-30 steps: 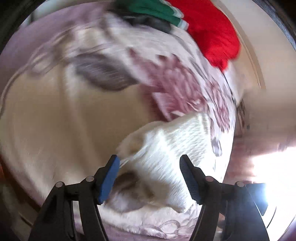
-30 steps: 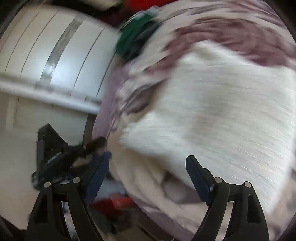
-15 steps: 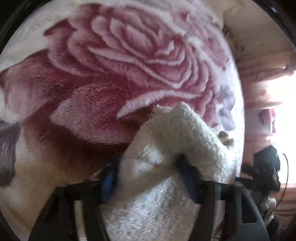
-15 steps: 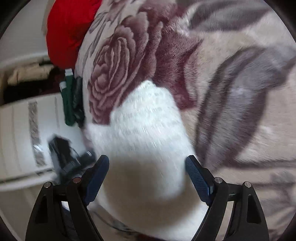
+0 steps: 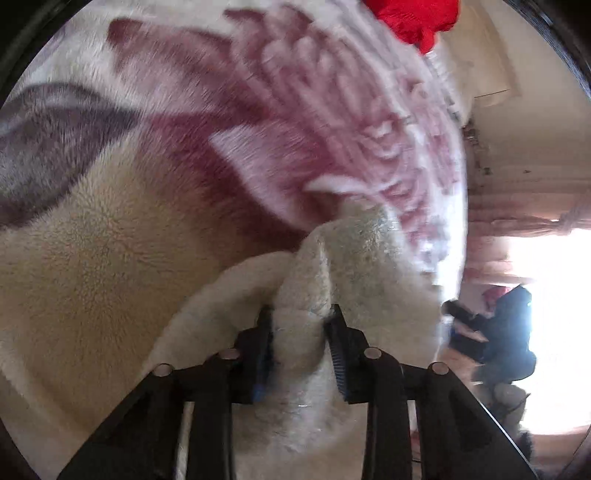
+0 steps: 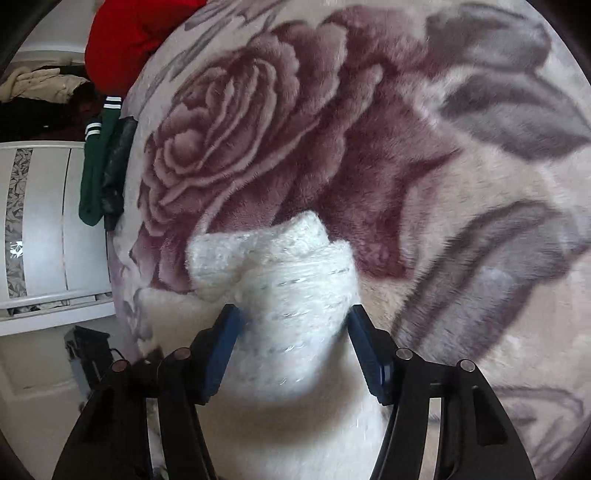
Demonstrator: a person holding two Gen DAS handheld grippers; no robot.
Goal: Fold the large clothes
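Note:
A fluffy white garment (image 5: 354,258) lies on a plush rose-patterned blanket (image 5: 184,147). My left gripper (image 5: 300,314) pinches a raised fold of it between its blue pads, though the jaws are opening slightly. In the right wrist view the same white garment (image 6: 273,251) fills the gap of my right gripper (image 6: 293,312). Its jaws are closing, and both pads touch and squeeze the fabric's sides. Both grippers point steeply down at the blanket (image 6: 369,129). The rest of the garment is hidden beneath the grippers.
A red garment (image 6: 129,37) sits at the blanket's far edge, also in the left view as a red garment (image 5: 413,14). A green striped piece (image 6: 94,166) hangs over the side beside a white cabinet (image 6: 48,221). A dark shape (image 5: 506,332) stands by a bright window.
The right jaws, wide apart around the white garment before, have narrowed onto it. The left gripper took hold of a fold and keeps it. Both views dropped closer to the blanket.

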